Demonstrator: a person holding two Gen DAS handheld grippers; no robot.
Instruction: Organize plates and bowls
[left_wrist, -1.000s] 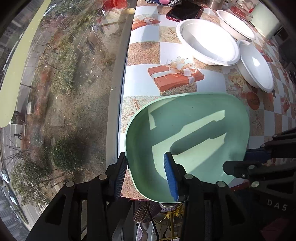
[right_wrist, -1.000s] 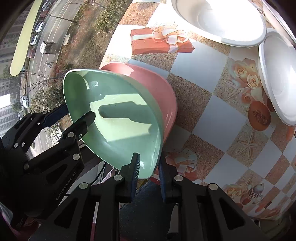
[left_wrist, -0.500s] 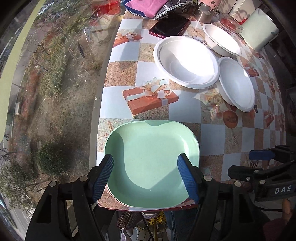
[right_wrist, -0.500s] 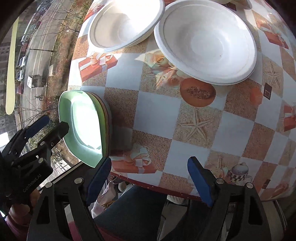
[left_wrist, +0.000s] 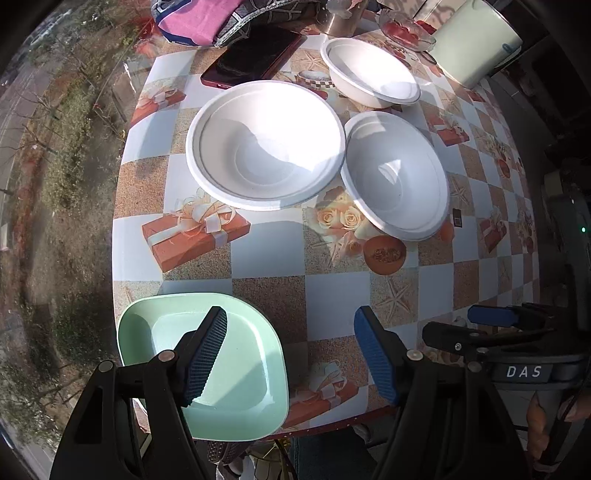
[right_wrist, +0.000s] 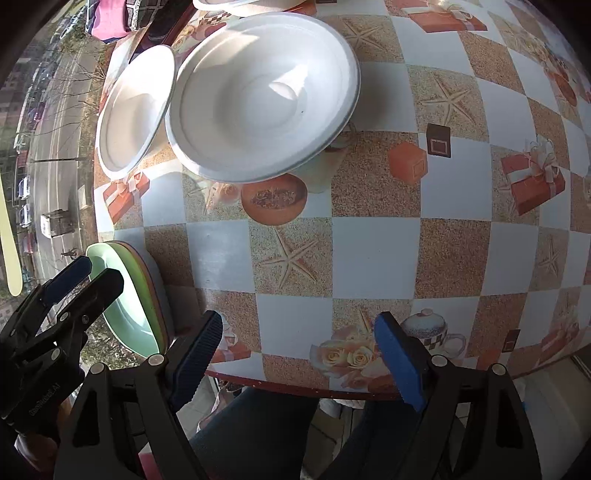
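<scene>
A mint green plate lies on top of a stack at the table's near left corner; the right wrist view shows it with a green and a pink rim under it. Three white bowls stand farther back: a large one, one to its right and a far one. My left gripper is open and empty above the plate's right edge. My right gripper is open and empty over the table's near edge, facing the nearest white bowl.
A patterned tablecloth covers the table, which stands against a window on the left. At the back lie a dark red phone, pink cloth, a glass dish and a pale green container.
Both grippers let go of the green plate, which now lies on the stack. Both opened wide and pulled back; the left one shifted to the right.
</scene>
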